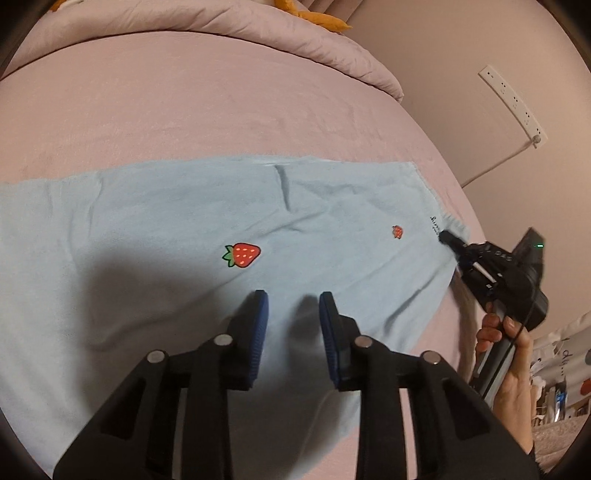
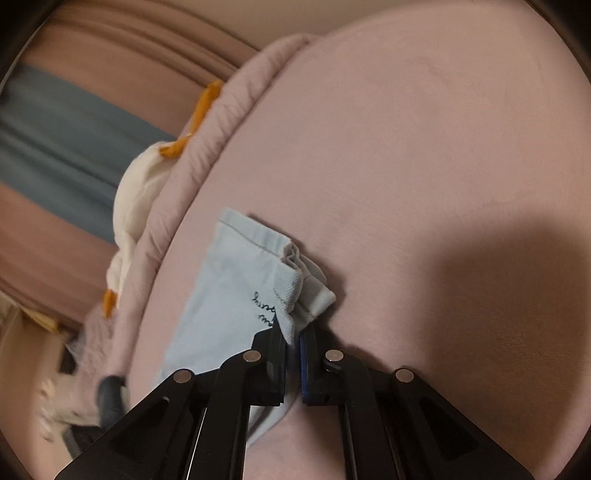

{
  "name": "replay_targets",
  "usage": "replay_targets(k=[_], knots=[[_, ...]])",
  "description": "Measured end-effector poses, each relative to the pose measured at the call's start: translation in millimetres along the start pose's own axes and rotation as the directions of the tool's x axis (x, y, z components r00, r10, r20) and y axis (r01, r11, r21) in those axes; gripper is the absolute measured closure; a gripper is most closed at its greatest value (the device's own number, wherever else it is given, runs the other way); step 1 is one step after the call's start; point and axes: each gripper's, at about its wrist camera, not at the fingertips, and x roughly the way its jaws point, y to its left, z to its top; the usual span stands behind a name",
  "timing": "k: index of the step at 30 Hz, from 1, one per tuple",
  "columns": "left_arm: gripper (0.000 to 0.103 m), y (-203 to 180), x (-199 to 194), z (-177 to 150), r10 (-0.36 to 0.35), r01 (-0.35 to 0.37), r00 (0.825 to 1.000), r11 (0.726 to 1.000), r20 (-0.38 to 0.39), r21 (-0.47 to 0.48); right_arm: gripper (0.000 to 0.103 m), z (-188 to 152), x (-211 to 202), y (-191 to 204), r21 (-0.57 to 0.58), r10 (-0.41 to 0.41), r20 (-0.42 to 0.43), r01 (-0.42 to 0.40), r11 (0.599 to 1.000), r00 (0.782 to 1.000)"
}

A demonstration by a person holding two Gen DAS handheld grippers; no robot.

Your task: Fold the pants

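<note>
Light blue pants (image 1: 184,236) with red strawberry prints lie flat across a pink bed (image 1: 184,110). My left gripper (image 1: 293,306) is open and empty, hovering just above the pants' near edge. My right gripper (image 1: 445,238) pinches the pants' hem corner at the right, beside black stitched lettering. In the right wrist view the right gripper (image 2: 294,341) is shut on the bunched hem of the pants (image 2: 240,295), with the cloth lifted a little off the bed (image 2: 406,166).
A folded pink duvet (image 1: 221,26) lies along the far side of the bed. A white and orange plush toy (image 2: 140,192) sits behind it. A white power strip (image 1: 513,103) hangs on the wall at right. The bed's right edge is close to the hem.
</note>
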Motion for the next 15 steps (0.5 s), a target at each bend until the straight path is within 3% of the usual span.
replay_targets(k=[2,5,8,12,15], knots=[[0.048,-1,-9,1,-0.031,0.032,0.999,0.999,0.025,-0.029,0.100,-1,-16,29,-0.121,0.018,0.044,-0.012,0.993,0.999],[0.039,-1,-32,4,-0.149,0.158,0.985,0.983,0.090,-0.095,0.100,-17,-40,86,-0.361,0.059,0.096,-0.020,0.932,0.994],[0.026,-4,-54,6,-0.280,0.302,0.947,0.942,0.157,-0.143,0.099,-53,-53,144,-0.589,0.086,0.119,0.001,0.808,0.989],[0.017,-4,-75,6,-0.408,0.456,0.878,0.872,0.250,-0.177,0.099,-108,-48,195,-0.763,0.101,0.128,0.033,0.645,0.987],[0.015,0,-78,4,-0.425,0.481,0.865,0.854,0.267,-0.199,0.099,-153,-37,221,-0.859,0.094,0.138,0.071,0.507,0.986]])
